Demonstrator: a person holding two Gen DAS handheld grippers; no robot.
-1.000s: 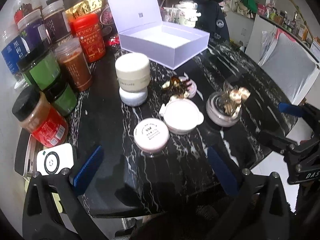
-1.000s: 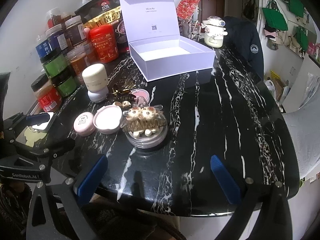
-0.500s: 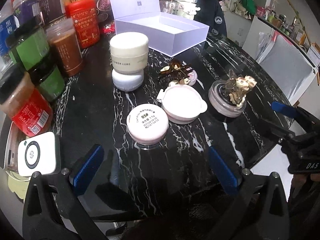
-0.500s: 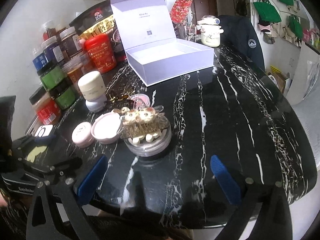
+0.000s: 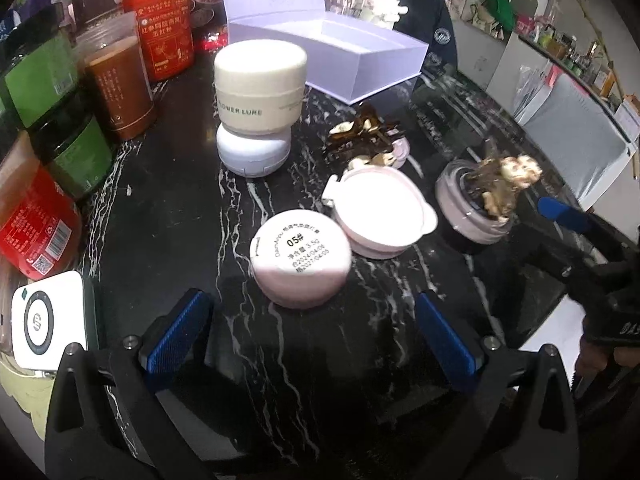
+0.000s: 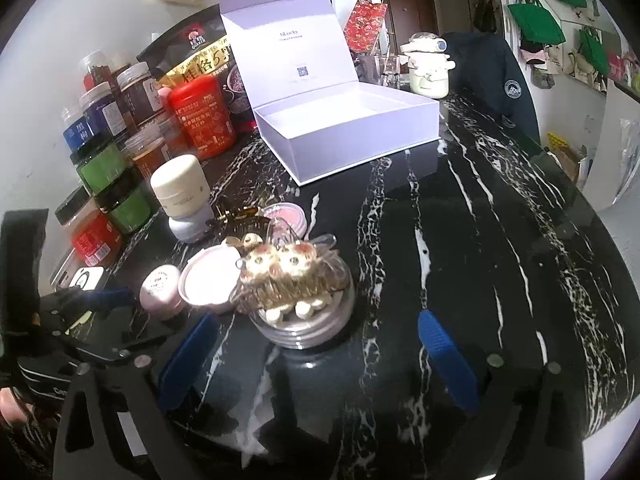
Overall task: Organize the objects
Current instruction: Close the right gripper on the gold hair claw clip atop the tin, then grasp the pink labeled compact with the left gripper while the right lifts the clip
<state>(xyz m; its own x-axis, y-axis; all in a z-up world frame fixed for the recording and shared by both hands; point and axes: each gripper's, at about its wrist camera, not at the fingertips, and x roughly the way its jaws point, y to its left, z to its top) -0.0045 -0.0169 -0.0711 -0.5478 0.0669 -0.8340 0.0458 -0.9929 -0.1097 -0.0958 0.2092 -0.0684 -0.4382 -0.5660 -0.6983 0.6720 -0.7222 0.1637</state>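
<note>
My left gripper (image 5: 312, 334) is open and empty, just short of a pink round compact (image 5: 301, 257) labelled 05#. Beside it lie a wider pink compact (image 5: 380, 216), a cream jar (image 5: 260, 86) stacked on a white compact (image 5: 253, 151), a brown hair claw (image 5: 366, 130), and a clear round case (image 5: 474, 208) topped by a plush hair clip (image 5: 506, 180). My right gripper (image 6: 316, 350) is open and empty, just short of that clear case (image 6: 306, 320) and its clip (image 6: 288, 276). The open white box (image 6: 344, 128) stands behind.
Several food jars and tins (image 5: 60, 92) crowd the left of the black marble table (image 6: 480, 240). A white device (image 5: 46, 320) lies at the near left edge. A dark jacket (image 6: 492, 76) hangs on a chair at the far side.
Both grippers have moved forward and lower towards the table; the pink compact and the clear case now sit much closer to their fingers. Nothing on the table has moved.
</note>
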